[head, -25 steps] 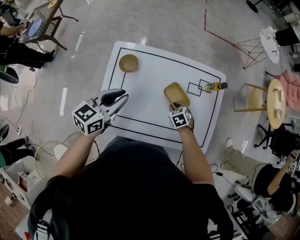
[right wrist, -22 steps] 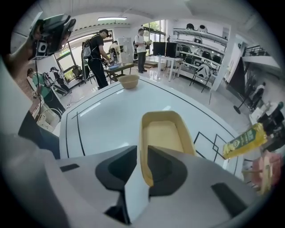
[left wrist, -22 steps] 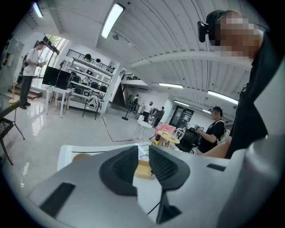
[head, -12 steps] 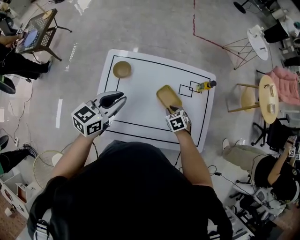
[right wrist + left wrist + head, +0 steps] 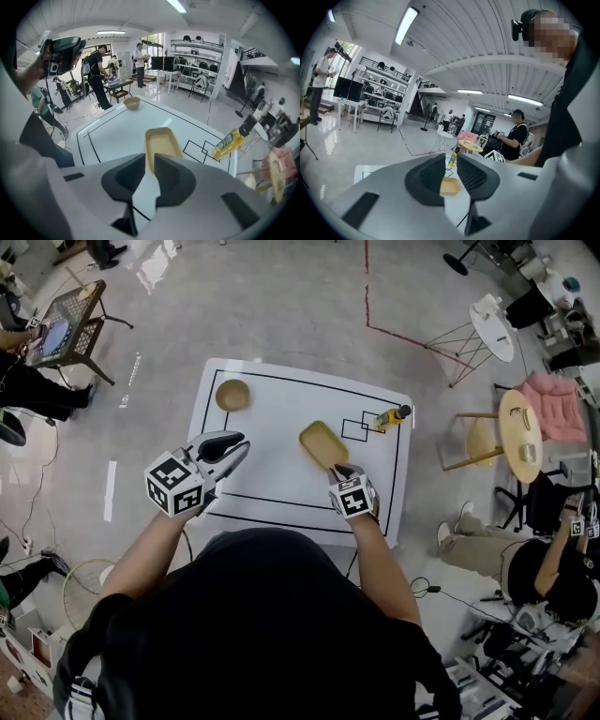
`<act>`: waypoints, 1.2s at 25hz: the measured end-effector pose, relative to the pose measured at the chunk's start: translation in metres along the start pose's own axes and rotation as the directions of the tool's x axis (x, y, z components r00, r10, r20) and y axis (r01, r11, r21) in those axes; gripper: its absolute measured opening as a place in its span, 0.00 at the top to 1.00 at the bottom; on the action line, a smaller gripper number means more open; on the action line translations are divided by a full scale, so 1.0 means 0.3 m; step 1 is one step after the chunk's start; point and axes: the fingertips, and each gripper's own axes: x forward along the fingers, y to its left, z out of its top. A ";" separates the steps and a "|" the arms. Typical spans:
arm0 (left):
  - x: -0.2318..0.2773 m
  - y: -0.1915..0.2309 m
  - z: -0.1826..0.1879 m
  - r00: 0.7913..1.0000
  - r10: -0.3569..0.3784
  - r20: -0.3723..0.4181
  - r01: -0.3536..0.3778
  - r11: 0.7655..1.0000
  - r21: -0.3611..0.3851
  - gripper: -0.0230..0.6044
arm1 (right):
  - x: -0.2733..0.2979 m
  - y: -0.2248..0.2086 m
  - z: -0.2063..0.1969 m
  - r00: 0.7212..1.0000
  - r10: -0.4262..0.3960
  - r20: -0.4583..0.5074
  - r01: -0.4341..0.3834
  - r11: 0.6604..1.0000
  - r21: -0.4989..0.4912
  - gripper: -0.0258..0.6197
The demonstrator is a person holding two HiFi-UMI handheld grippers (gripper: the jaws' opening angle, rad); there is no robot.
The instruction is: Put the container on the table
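A yellow rectangular container (image 5: 322, 443) lies flat on the white table (image 5: 281, 404), just left of two small black outlined squares (image 5: 356, 428). My right gripper (image 5: 340, 471) sits at its near end, jaws shut on the rim; in the right gripper view the container (image 5: 161, 140) stretches away from the right gripper (image 5: 150, 164). My left gripper (image 5: 240, 448) hovers over the table's left edge, shut and holding nothing. The left gripper view shows the container (image 5: 450, 186) through the slit between the left gripper's (image 5: 450, 164) jaws.
A wooden bowl (image 5: 232, 395) stands in the table's far left corner. A yellow bottle (image 5: 388, 416) lies by the right edge near the squares. A black line frames the tabletop. Chairs, small tables and people surround the table.
The head camera has drifted, shifting the whole scene left and down in view. Relative to the table, the container and both grippers hold their places.
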 end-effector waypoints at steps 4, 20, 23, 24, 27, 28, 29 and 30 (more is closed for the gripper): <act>0.012 -0.015 0.021 1.000 -0.010 0.006 0.010 1.000 0.012 0.84 | -0.066 -0.007 0.013 0.999 -0.017 0.031 0.016 1.000 0.018 0.86; 0.040 -0.085 0.060 0.999 -0.046 0.027 0.045 0.998 0.043 0.84 | -0.214 -0.045 -0.031 0.993 -0.077 0.090 0.071 0.995 0.066 0.89; 0.041 -0.093 0.059 0.998 -0.047 0.031 0.046 0.998 0.045 0.84 | -0.230 -0.041 -0.038 0.993 -0.078 0.094 0.071 0.995 0.071 0.90; 0.041 -0.097 0.058 0.998 -0.048 0.032 0.046 0.998 0.044 0.84 | -0.238 -0.039 -0.042 0.993 -0.078 0.094 0.071 0.995 0.071 0.90; 0.046 -0.111 0.058 0.998 -0.051 0.037 0.050 0.998 0.042 0.84 | -0.262 -0.044 -0.051 0.992 -0.082 0.097 0.076 0.995 0.070 0.90; 0.047 -0.116 0.058 0.998 -0.053 0.038 0.052 0.998 0.042 0.84 | -0.270 -0.048 -0.052 0.991 -0.085 0.099 0.078 0.994 0.071 0.90; 0.048 -0.122 0.057 0.998 -0.055 0.038 0.053 0.998 0.042 0.84 | -0.279 -0.053 -0.054 0.991 -0.088 0.103 0.081 0.994 0.073 0.90; 0.049 -0.128 0.056 0.998 -0.056 0.038 0.054 0.998 0.042 0.84 | -0.289 -0.058 -0.055 0.990 -0.092 0.107 0.084 0.994 0.077 0.90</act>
